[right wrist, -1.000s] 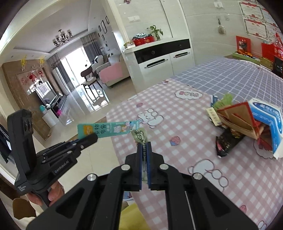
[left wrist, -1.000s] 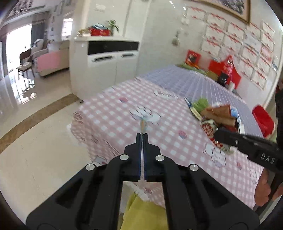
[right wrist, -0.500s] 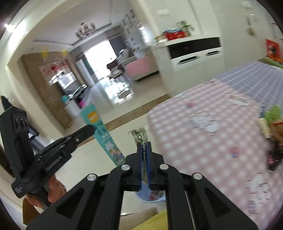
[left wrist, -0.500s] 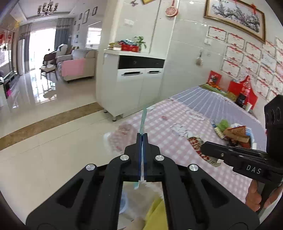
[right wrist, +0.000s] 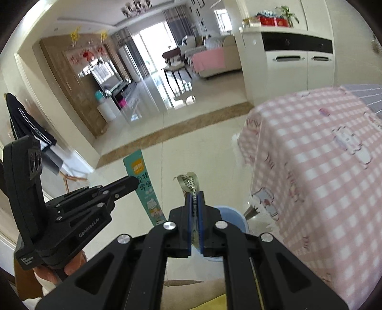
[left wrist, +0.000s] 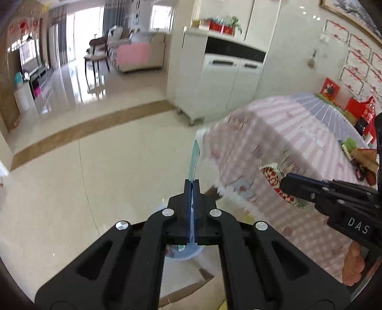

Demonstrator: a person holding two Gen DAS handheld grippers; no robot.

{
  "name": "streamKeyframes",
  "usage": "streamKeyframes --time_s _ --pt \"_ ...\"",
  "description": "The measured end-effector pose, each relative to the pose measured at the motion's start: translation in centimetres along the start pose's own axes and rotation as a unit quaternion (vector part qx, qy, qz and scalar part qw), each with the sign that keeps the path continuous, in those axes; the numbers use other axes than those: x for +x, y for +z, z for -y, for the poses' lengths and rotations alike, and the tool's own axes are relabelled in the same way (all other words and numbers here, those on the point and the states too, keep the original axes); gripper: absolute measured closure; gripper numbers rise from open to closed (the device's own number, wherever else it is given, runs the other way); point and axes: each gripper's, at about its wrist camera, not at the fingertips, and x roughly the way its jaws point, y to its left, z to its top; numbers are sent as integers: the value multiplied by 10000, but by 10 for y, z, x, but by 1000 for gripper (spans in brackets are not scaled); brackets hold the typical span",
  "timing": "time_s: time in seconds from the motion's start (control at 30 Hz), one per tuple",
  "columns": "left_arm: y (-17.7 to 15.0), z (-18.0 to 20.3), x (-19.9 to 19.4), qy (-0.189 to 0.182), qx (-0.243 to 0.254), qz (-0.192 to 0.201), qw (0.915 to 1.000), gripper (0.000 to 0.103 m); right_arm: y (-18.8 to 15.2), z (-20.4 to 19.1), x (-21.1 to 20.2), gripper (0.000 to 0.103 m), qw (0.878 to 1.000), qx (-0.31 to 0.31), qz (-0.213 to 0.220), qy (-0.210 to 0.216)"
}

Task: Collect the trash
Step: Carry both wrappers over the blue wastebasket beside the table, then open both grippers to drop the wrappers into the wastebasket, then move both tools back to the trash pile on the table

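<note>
A lived-in family home, open-plan. Glossy cream tiled floor (left wrist: 100, 167) running from dining table under pink checked tablecloth (right wrist: 322, 167) to bright lounge with sofa and pink throw (right wrist: 210, 59). White sideboard (left wrist: 224, 78) carrying potted plant, chandelier (right wrist: 136, 6) overhead, framed certificates (left wrist: 358, 59) covering wall.

Black hand-held gripper (left wrist: 191, 188) (silver screws, blue pads).

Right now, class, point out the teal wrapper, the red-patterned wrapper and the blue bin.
teal wrapper (right wrist: 145, 188), right wrist view, on its printed middle.
red-patterned wrapper (left wrist: 272, 176), left wrist view, on its patterned face.
blue bin (right wrist: 232, 218), right wrist view, on its rim.
</note>
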Motion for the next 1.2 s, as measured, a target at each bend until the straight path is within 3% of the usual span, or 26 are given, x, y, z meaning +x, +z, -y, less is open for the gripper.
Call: streamKeyframes --time_s 0.17,0.23,0.27,0.33,0.4,0.77,0.83,0.87,0.9,0.97,1.2 --pt "-12 -7 28 -95 -131 -394 9991 102 -4 7 27 98 9995 53 -273 -138" --pt "-14 -10 42 47 -149 -618 9980 95 -6 10 34 98 9992 76 -340 -180" --pt "-15 -10 46 190 -155 -704 9972 88 -7 11 37 98 9991 78 -361 -220" --pt "-18 -14 55 227 -228 -873 9957 49 -8 13 40 98 9989 82 -399 -252" --pt "-23 -19 55 107 -280 -879 9957 49 -9 13 43 98 9987 93 -438 -231" --pt "-27 -34 41 380 -328 -825 9953 49 -9 -5 83 97 9967 73 -807 -103" --pt "-29 -40 36 449 -377 -830 9948 49 -7 -15 93 85 9963 -39 -856 33" --pt "-30 -42 36 473 -396 -829 9946 49 -7 -19 97 52 9959 -131 -886 104" --pt "-31 -45 34 544 -418 -834 9942 49 -6 -21 99 30 9958 -194 -883 121" --pt "-32 -52 30 664 -457 -811 9934 49 -6 -22 95 28 9984 -152 -534 -35" --pt "-34 -63 18 774 -565 -737 9927 49 -5 -15 91 28 9981 -137 -597 10"
